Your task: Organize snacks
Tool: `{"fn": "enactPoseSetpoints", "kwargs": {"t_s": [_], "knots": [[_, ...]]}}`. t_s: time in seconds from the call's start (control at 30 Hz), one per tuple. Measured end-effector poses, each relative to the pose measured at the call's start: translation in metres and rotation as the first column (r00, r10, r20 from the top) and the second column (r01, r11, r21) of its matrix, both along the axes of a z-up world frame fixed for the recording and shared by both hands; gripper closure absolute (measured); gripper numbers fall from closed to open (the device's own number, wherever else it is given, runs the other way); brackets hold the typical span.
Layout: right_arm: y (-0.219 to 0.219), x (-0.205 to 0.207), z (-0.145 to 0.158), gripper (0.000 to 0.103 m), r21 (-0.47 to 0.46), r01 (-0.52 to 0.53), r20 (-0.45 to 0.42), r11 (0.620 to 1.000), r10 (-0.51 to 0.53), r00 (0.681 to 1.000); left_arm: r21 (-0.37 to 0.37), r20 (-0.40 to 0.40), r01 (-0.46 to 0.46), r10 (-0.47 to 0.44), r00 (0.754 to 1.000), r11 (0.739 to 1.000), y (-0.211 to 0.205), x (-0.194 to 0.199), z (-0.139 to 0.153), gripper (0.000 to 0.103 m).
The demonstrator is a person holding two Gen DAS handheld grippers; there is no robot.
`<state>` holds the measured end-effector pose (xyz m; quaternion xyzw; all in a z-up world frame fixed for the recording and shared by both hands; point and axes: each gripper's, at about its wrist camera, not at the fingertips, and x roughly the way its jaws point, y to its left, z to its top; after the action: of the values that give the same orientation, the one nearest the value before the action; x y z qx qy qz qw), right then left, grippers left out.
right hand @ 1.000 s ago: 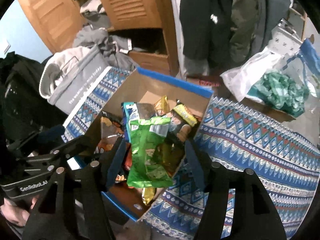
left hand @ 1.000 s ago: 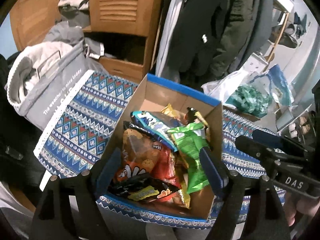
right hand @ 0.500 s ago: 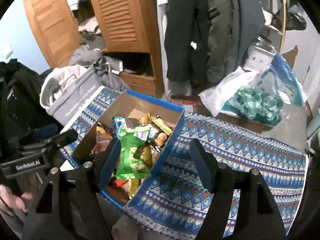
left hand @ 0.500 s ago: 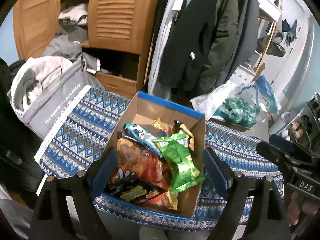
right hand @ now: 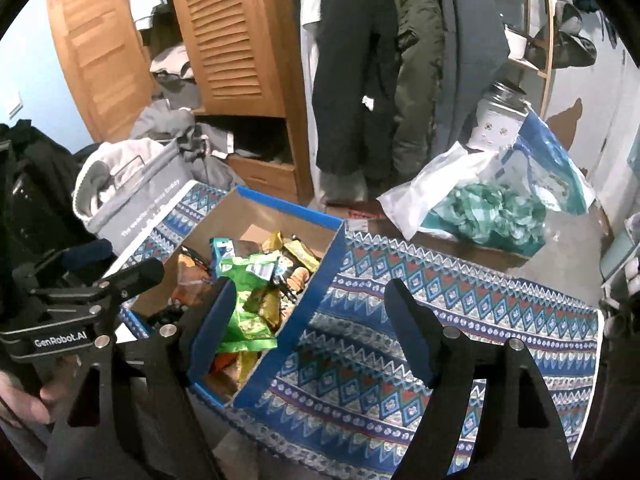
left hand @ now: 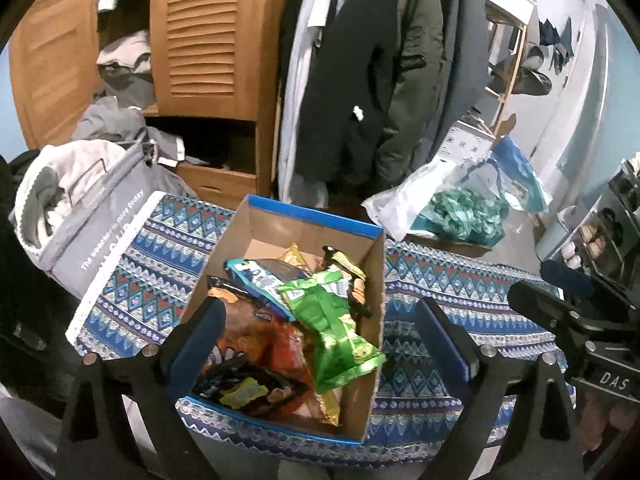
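On the left, the left gripper (left hand: 316,332) hangs over the cardboard box (left hand: 308,216), its jaws opening and holding nothing. The snack packs, with a green bag (left hand: 336,324) on top, lie in the box on the patterned cloth (right hand: 440,320). To the right, the right gripper (right hand: 308,320) is opening too, empty.

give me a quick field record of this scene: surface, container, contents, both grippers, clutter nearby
surface: patterned blue cloth
container: open cardboard box with blue rim, on the cloth
contents: green snack bag on top, orange-red chip bag, other packets beneath
left gripper: jaws opening, nothing held, above the box
right gripper: jaws opening, nothing held, over the box's right wall
clutter nearby: grey laundry bag on the left, white plastic bag behind
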<state>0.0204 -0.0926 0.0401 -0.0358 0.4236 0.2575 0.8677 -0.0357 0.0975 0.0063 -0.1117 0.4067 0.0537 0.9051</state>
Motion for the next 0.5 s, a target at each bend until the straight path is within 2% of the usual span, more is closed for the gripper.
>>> {"fn": "enactPoseSetpoints", "kwargs": {"t_s": [0.1,0.27,0.5], "knots": [[-0.003,0.0,0.0,0.026,0.003,-0.002,-0.005,1.0,0.002,1.0,-0.009,0.012,0.004,-0.003,1.0,1.0,-0.003,-0.001,0.001,0.007],[-0.008,0.0,0.002,0.026,0.007,0.007,-0.003,1.0,-0.007,1.0,0.016,0.027,0.012,-0.012,1.0,1.0,-0.011,0.0,0.005,0.007],[-0.015,0.0,0.003,0.026,0.008,0.015,0.003,1.0,-0.015,1.0,0.033,0.006,0.03,-0.03,1.0,0.999,-0.02,0.004,0.003,0.007]]}}
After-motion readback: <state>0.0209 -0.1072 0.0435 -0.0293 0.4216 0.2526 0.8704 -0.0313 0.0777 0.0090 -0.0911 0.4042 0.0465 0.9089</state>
